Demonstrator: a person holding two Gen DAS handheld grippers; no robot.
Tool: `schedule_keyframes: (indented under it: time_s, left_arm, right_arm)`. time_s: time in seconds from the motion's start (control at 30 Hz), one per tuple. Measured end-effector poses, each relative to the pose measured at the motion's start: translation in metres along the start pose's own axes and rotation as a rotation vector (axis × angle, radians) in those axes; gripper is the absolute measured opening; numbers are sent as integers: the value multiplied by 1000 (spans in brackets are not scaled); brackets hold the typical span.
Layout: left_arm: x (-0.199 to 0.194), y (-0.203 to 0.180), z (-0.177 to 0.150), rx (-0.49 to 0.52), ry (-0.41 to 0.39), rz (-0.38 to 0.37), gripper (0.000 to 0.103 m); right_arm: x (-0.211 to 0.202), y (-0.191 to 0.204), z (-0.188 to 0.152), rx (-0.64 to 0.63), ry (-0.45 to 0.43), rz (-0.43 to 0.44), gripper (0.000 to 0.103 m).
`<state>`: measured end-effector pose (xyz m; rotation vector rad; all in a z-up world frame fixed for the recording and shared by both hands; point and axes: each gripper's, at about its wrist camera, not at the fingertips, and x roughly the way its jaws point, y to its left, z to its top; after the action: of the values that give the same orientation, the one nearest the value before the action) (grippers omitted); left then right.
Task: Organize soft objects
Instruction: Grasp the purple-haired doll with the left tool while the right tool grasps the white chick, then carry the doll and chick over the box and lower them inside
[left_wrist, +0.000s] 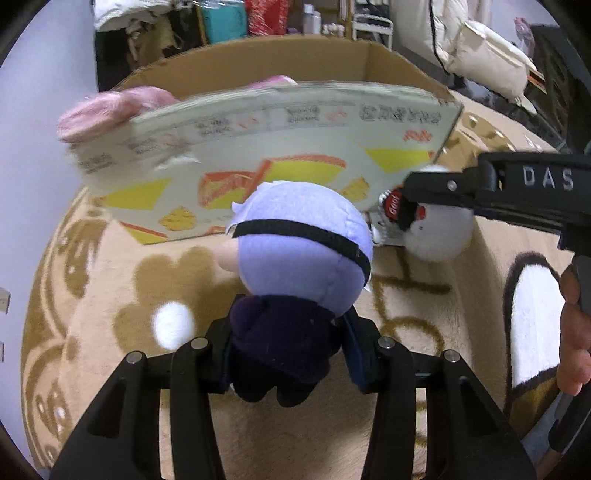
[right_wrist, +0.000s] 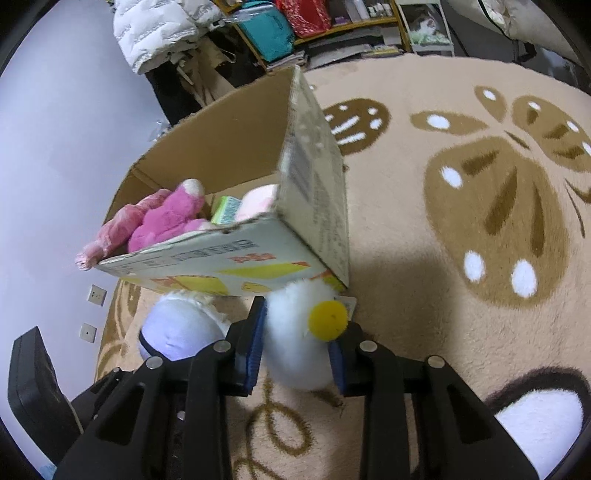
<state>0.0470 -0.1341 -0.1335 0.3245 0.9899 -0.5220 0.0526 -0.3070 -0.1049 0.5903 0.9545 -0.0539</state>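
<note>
My left gripper (left_wrist: 288, 354) is shut on the dark body of a plush doll with a lilac head (left_wrist: 303, 251) and a black band, held just above the rug. In front of it stands an open cardboard box (left_wrist: 258, 147) with pink plush toys (left_wrist: 107, 110) sticking out over its rim. My right gripper (right_wrist: 297, 354) is shut on a white fluffy plush with a yellow beak (right_wrist: 295, 332), beside the box's near corner (right_wrist: 314, 221). Seen from the left wrist, the right gripper (left_wrist: 413, 210) pinches that white plush (left_wrist: 439, 232). The lilac doll (right_wrist: 181, 328) lies to its left.
A beige rug with brown patterns (right_wrist: 461, 221) covers the floor. Pink toys (right_wrist: 166, 221) and a green carton (right_wrist: 225, 208) lie inside the box. Clutter, bags and a white jacket (right_wrist: 155, 29) stand behind it. A hand (left_wrist: 572, 332) holds the right tool's handle.
</note>
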Motion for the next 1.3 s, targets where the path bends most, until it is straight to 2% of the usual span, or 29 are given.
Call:
schedule_keyframes:
  time_s: [0.03,0.4,0.63,1.1,1.3]
  left_arm:
    - [-7,-1,0,-9,-11,9,45]
    - [-49,23,-6,-74,-104,92,45]
    - [-66,24,10,-59,-179,161,45]
    - [-110,47,4,-127,-289,241,45]
    - [-127,58,7,-137,-341,284,46]
  right_arm:
    - [-2,2,-1,-10,-4,1,25]
    - [-15,18,-11,-54,-56,-44,23]
    - [-47,23,-18,-78,-134,-66,23]
    - [-90,57,-15,-185,-292,-119,23]
    - [-98,69,-12,-218,-312,-111,23]
